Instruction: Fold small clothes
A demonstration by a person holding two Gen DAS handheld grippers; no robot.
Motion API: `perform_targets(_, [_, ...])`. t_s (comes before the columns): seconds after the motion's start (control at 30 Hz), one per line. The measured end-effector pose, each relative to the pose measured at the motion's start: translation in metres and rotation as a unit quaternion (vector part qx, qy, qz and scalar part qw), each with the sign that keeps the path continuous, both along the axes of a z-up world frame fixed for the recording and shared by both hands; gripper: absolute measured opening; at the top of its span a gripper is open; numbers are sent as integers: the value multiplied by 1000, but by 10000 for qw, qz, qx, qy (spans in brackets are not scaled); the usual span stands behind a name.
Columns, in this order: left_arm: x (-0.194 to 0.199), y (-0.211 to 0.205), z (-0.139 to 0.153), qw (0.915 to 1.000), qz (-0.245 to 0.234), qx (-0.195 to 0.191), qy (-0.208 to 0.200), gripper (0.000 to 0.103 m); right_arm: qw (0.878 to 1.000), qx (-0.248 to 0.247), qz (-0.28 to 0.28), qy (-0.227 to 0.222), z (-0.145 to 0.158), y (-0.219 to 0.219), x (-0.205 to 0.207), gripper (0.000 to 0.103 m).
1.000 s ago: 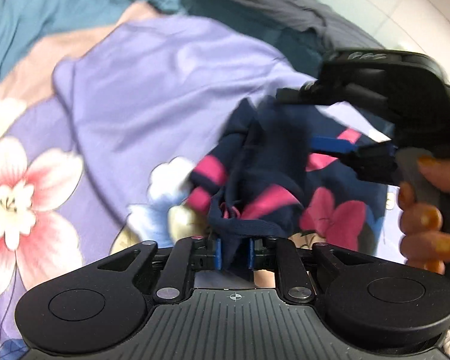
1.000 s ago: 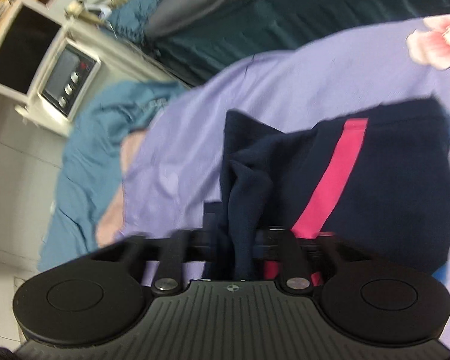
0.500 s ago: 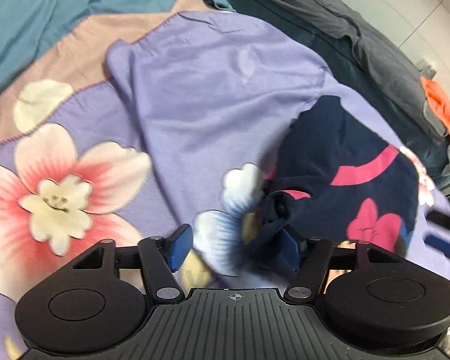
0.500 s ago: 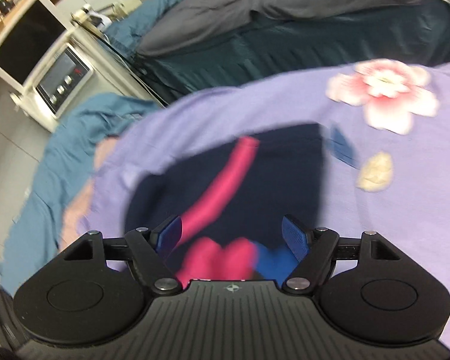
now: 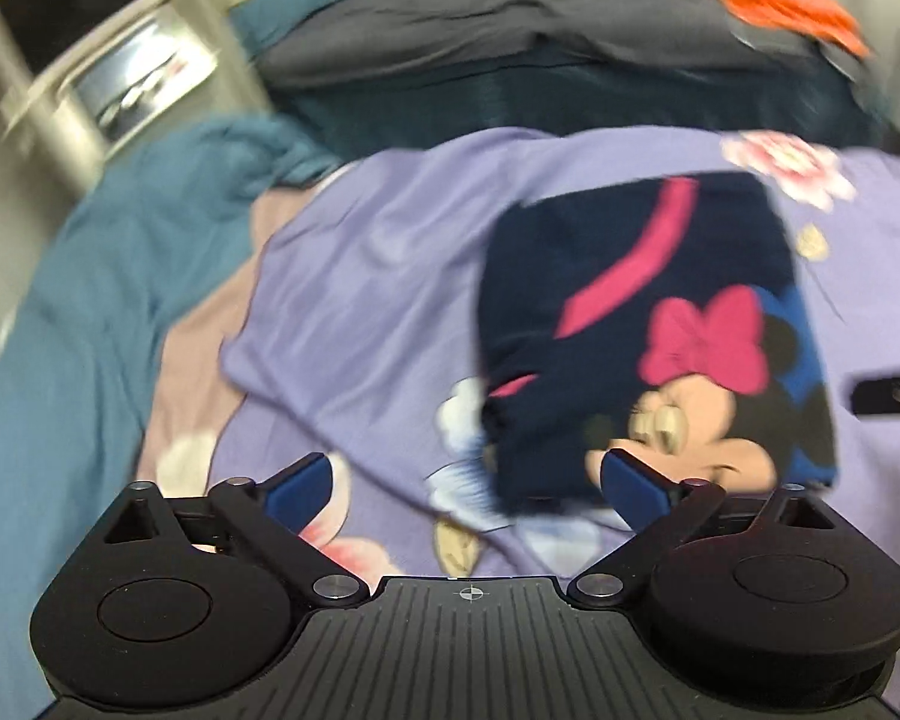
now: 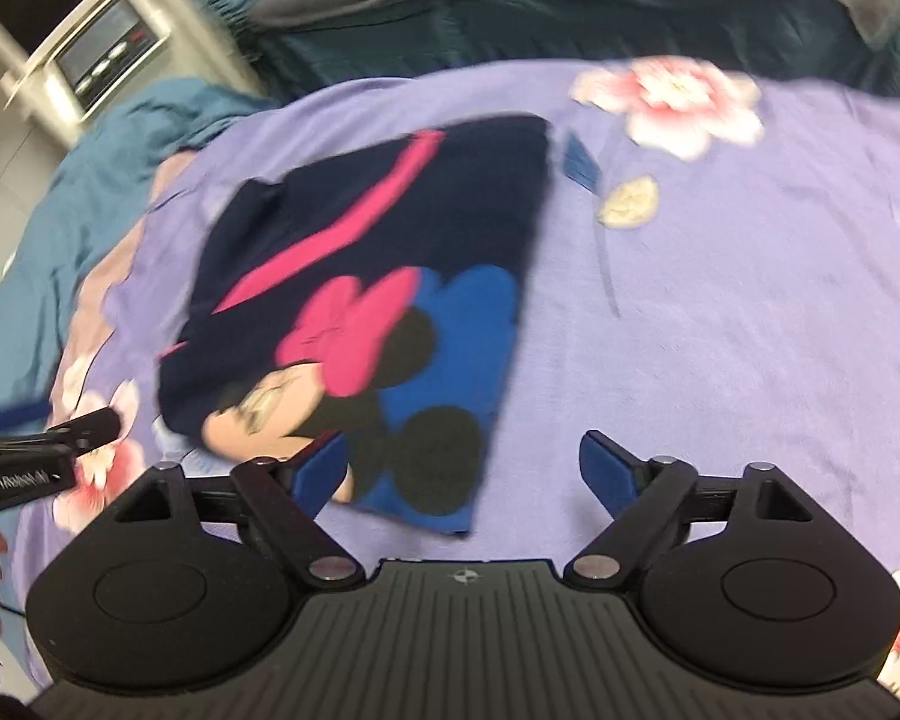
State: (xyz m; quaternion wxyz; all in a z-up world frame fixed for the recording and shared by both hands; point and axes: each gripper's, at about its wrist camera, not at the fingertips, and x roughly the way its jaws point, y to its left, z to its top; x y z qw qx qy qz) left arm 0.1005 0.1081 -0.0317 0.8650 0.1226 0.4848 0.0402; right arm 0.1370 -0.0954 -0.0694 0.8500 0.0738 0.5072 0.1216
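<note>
Spread over the bed, a lilac flowered blanket (image 6: 720,300) carries the folded navy cartoon-print garment (image 5: 642,324). Both the left hand-held gripper (image 5: 468,480) and right hand-held gripper (image 6: 468,468) stand wide, jaws just opened, gripping nothing.

Under me spreads a lilac cotton bedsheet printed with pink-and-white flowers (image 6: 720,276), covering most of the bed. Along its left edge I see a rumpled teal blanket (image 5: 90,312), with a strip of pale pink fabric (image 5: 192,348) between the two. At the bed's far edge lies a long grey pillow (image 5: 480,36) on dark teal bedding (image 5: 600,96). An orange cloth (image 5: 780,0) sits at the far right corner. Beyond the far left corner stands a blurred white appliance with a button panel (image 6: 102,54).
</note>
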Motion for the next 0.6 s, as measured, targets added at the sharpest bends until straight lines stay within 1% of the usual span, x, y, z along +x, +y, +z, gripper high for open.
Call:
perform_targets(0.03, [2,-6,4,10000,-40,28,49,103,9999,-92,60,-92,6,7,0,93])
perform_targets(0.1, [6,-15,10,9999,-113,-53,83,103,9994,-236,147,-215,19,18,4,97])
perform_targets(0.17, [11,-19,13,9999,-64,-112,98,103,9988,-321,238,-282,28,25,11,98])
perform_targets(0.27, [17,-22,11,9997,-45,-94,242,103,9981,-478,284,-273,35,33,21,98])
perform_targets(0.33, [20,-22,9,9992,-21,-138,379,103,9978,-566,241,-253,36,35,28,99])
perform_targets(0.4, [21,-20,6,9988,27,-209,449,103,9977,-638,187,-144,34,37,34,99])
perform_targets(0.6, [26,-14,-2,9981,142,-231,558,103,9969,-749,237,65,22,46,43,99])
